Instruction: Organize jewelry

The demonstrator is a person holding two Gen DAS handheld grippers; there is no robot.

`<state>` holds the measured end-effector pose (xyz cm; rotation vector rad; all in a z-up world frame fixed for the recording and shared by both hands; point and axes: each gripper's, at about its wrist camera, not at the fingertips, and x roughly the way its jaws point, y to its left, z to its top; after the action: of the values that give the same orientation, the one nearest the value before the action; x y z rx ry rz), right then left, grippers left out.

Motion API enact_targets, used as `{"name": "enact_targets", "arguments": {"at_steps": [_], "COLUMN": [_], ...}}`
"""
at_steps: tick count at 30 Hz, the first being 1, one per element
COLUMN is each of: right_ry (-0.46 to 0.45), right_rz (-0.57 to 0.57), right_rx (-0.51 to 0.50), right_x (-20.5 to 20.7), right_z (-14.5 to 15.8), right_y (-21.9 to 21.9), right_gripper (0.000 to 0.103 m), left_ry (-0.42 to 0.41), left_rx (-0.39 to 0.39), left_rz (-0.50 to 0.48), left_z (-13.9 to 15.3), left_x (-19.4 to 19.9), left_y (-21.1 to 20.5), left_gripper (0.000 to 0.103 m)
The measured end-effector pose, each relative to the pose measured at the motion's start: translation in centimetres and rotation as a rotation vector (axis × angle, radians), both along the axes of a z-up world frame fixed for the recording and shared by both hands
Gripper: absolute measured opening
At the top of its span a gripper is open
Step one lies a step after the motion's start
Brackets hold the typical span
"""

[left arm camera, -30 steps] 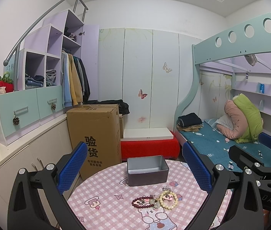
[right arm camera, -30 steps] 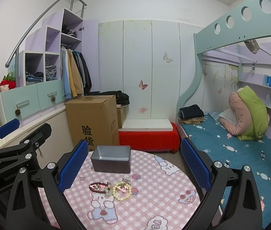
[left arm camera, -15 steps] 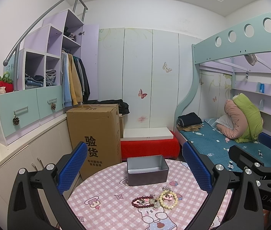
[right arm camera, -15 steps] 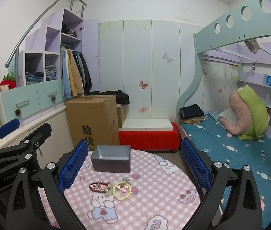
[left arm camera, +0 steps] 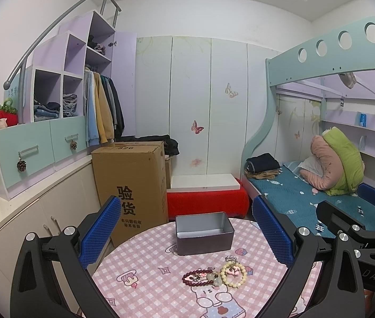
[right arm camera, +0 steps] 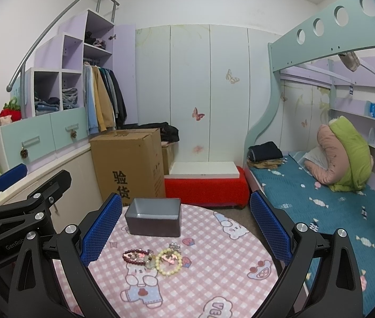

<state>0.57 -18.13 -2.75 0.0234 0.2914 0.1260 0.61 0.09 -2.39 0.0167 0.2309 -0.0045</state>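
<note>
While both tongs, left (left arm camera: 186,232) and right (right arm camera: 186,228), hover spread wide and empty, a dark red bead bracelet (left arm camera: 197,277) and a cream bead bracelet (left arm camera: 233,274) lie touching on the pink checked round surface (left arm camera: 147,296), near an open grey metal tin (left arm camera: 203,232).

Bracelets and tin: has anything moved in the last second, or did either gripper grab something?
Nothing visibly changed. Both bracelets, dark red and cream, lie in front of the tin as before, and the left gripper and right gripper are open above the table, holding nothing.
</note>
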Motion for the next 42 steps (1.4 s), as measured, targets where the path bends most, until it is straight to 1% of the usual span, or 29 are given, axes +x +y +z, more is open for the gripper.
{"name": "enact_targets", "arguments": {"at_steps": [5, 7, 10, 14, 19, 20, 22, 27, 30, 32, 36, 42], "right_ry": [0.021, 0.039, 0.066, 0.13, 0.222, 0.245, 0.29, 0.397, 0.457, 0.49, 0.527, 0.556], "right_rz": [0.001, 0.0, 0.001, -0.005, -0.024, -0.029, -0.035, -0.045, -0.042, -0.034, -0.03, -0.025], "right_rx": [-0.004, -0.008, -0.014, -0.014, -0.02, -0.02, -0.019, -0.022, -0.02, -0.019, -0.016, -0.004], "right_x": [0.9, 1.5, 2.2, 3.7, 6.4, 6.8, 7.9, 10.0, 11.3, 11.9, 12.8, 14.1], "right_z": [-1.4, -1.7, -2.6, -4.2, -7.0, -7.7, -9.2, -13.1, -15.3, -16.5, -17.7, -18.9], "right_y": [0.0, 0.3, 0.5, 0.5, 0.0, -0.1, -0.5, -1.1, -1.2, -1.1, -1.2, -1.3], "right_gripper": [0.094, 0.094, 0.094, 0.094, 0.094, 0.094, 0.094, 0.094, 0.094, 0.094, 0.094, 0.094], "left_ry": [0.024, 0.04, 0.077, 0.156, 0.289, 0.334, 0.383, 0.526, 0.577, 0.606, 0.644, 0.66], "left_rx": [0.004, 0.005, 0.006, 0.009, 0.048, 0.052, 0.043, 0.026, 0.008, 0.009, -0.006, -0.023], "left_rz": [0.002, 0.002, 0.0, -0.007, -0.006, -0.019, -0.021, 0.017, 0.012, 0.001, 0.003, -0.005], "left_z": [-1.1, -1.1, -1.9, -3.7, -7.3, -8.5, -9.8, -14.6, -16.4, -16.9, -18.3, -18.8], "left_x": [0.7, 1.2, 2.0, 3.8, 6.7, 7.5, 8.3, 10.5, 11.2, 11.8, 13.4, 15.5], "left_y": [0.1, 0.2, 0.3, 0.6, 1.7, 2.3, 3.0, 5.1, 5.2, 5.0, 5.0, 4.8], "left_gripper": [0.096, 0.096, 0.096, 0.096, 0.096, 0.096, 0.096, 0.096, 0.096, 0.096, 0.096, 0.095]}}
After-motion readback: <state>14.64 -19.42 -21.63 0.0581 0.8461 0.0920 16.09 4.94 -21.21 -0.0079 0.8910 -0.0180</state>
